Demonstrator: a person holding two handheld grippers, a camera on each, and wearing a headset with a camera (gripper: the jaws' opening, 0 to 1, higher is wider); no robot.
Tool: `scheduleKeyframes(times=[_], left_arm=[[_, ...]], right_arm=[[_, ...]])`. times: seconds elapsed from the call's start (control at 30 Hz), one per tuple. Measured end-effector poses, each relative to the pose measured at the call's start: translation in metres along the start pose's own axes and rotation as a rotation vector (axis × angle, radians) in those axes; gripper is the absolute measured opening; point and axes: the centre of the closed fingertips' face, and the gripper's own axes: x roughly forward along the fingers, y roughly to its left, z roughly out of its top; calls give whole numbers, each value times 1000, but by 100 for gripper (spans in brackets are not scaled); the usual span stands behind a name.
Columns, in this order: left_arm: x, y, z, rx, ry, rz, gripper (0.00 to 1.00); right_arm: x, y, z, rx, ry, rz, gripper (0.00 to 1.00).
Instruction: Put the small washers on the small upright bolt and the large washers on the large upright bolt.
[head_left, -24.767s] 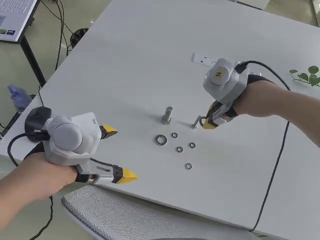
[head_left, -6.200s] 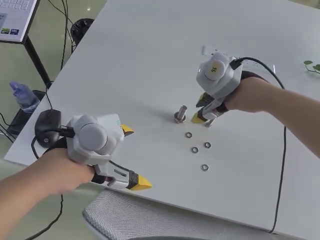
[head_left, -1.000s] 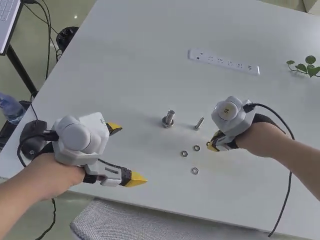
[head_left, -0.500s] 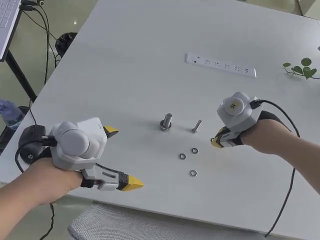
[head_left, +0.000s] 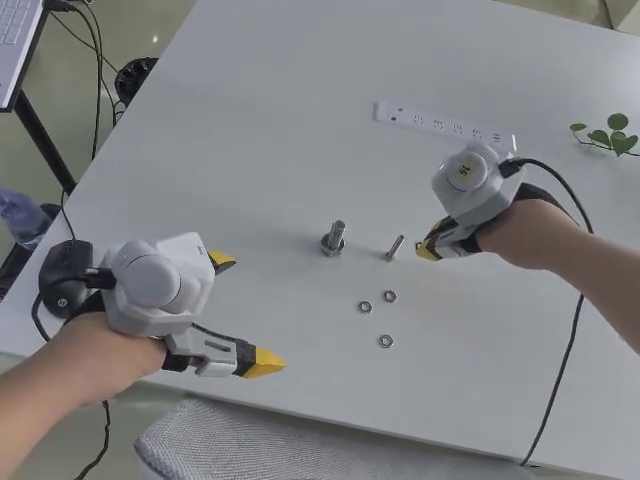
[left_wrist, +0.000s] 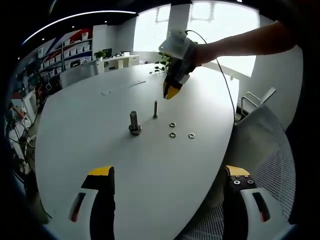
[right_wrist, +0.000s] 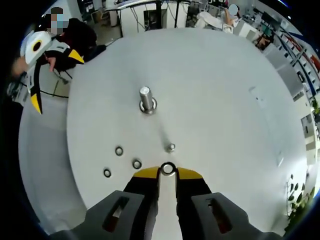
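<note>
The large upright bolt (head_left: 334, 238) stands mid-table with a large washer around its base. To its right stands the small upright bolt (head_left: 395, 247). Three small washers (head_left: 365, 307) lie loose in front of the bolts. My right gripper (head_left: 428, 250) hovers just right of the small bolt. In the right gripper view it (right_wrist: 168, 172) is shut on a small washer (right_wrist: 168, 169), with the small bolt (right_wrist: 171, 147) close ahead. My left gripper (head_left: 243, 312) is held open near the front left edge, with nothing between its fingertips (left_wrist: 100, 171).
A white power strip (head_left: 445, 127) lies at the back of the white table (head_left: 250, 130). A green plant (head_left: 605, 135) sits at the far right. A grey chair (head_left: 230, 450) is below the front edge, and a cable trails from the right hand.
My right gripper has risen from beside the loose washers and moved back toward the small bolt, carrying a small washer. The left gripper has barely moved.
</note>
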Motion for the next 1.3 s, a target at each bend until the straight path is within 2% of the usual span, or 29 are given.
scheduleKeyframes(times=[0.3,0.57,1.3], left_arm=[[0,-1,6,-25,-29,0,90],[0,-1,4,-35,-21,2,89],[3,5,2,-35,-5,2,88]], right_arm=[[5,-7,10,-24,-6,1,12],[12,-9,18,-41,-5,9,12],[25,-10,19,-60,23,20,12]])
